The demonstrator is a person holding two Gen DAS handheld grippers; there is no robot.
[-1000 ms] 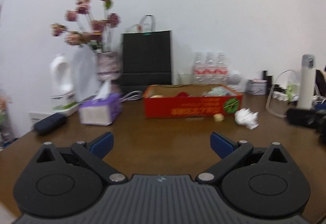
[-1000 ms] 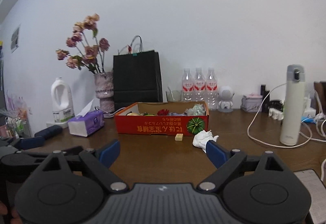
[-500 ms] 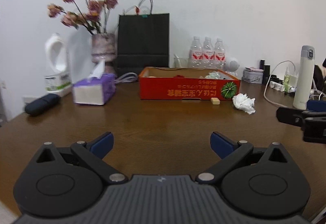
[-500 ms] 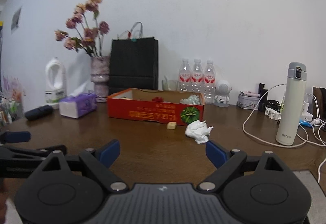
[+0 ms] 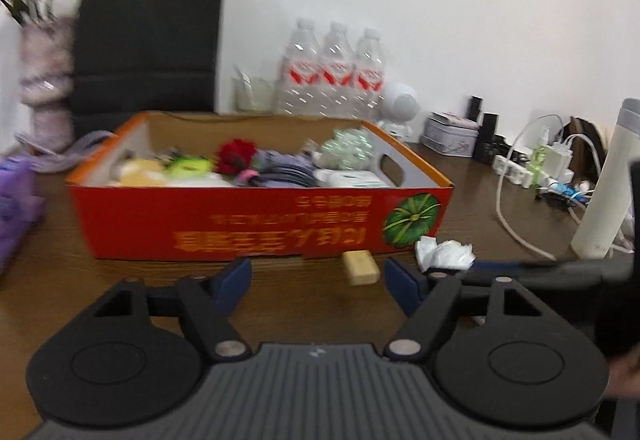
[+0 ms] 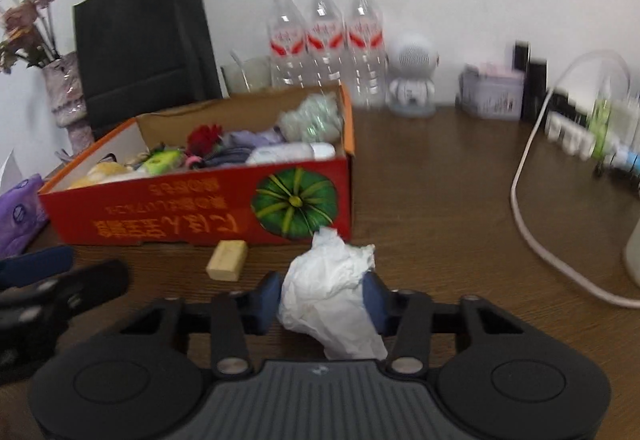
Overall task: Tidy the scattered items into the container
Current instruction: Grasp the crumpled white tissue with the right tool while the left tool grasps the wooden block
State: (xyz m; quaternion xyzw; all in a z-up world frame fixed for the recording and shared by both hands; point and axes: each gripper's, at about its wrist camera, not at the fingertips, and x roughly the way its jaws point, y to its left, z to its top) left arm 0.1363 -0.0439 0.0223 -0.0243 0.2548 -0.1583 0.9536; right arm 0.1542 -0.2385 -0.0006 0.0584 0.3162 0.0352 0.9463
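We are closing our right gripper [image 6: 325, 294] on the crumpled tissue [image 6: 330, 290] before the red cardboard box [image 6: 200, 207] (left gripper [image 5: 318, 278] agape near the tan block [image 5: 361, 267]), then lifting boxward.

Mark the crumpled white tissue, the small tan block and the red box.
Crumpled white tissue [image 6: 328, 288], right wrist view, its middle.
Small tan rectangular block [image 6: 227, 255], right wrist view, top face.
Red cardboard box [image 5: 248, 224], left wrist view, front wall.

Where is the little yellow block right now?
The little yellow block lies on the table just in front of the red box, left of the crumpled tissue between the right gripper fingers.
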